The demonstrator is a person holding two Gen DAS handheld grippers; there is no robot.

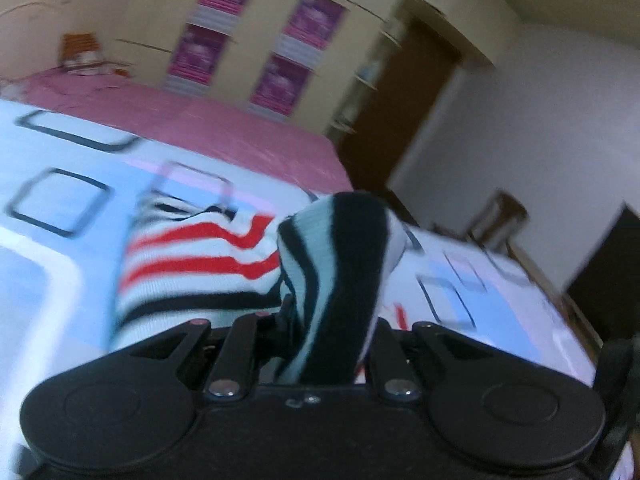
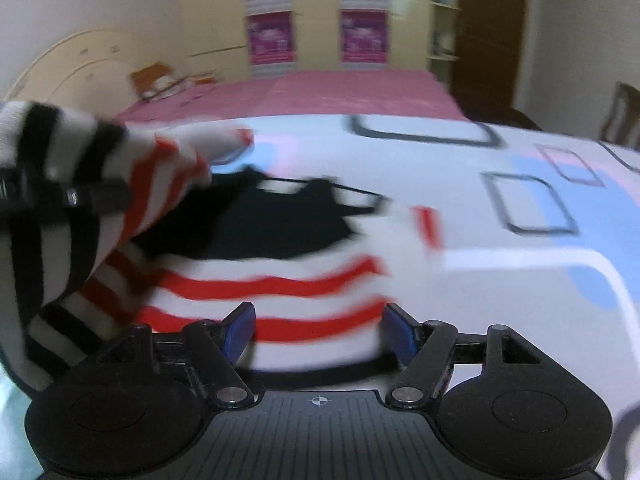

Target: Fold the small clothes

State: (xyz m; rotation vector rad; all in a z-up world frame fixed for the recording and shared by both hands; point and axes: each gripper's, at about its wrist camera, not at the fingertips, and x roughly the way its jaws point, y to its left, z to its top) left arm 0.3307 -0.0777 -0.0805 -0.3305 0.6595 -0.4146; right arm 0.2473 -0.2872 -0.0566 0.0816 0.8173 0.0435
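- Lying on the bed, the striped top (image 2: 288, 300) has white, red and black bands and a black patch near its neck; most of it rests flat on the patterned bedspread (image 2: 520, 272), while its left side is lifted off the surface
- The left gripper (image 1: 320, 344) is clamped on a bunched fold of the top, black and pale stripes rising straight up between its jaws; in the right wrist view that raised part hangs at the far left
- The right gripper (image 2: 318, 332) stands with its blue-padded fingers (image 2: 240, 330) wide apart and nothing between them, hovering just over the near hem
- Risk, as I judge it: with only one side held, the cloth could drag or twist across the bedspread, so the fold lands crooked; the thick bunch could also slip out of the clamp
- Both views are blurred, so edges are hard to place
- No baskets or boxes show; beyond the bedspread are a pink sheet (image 2: 340, 92) and a wardrobe (image 2: 316, 12)
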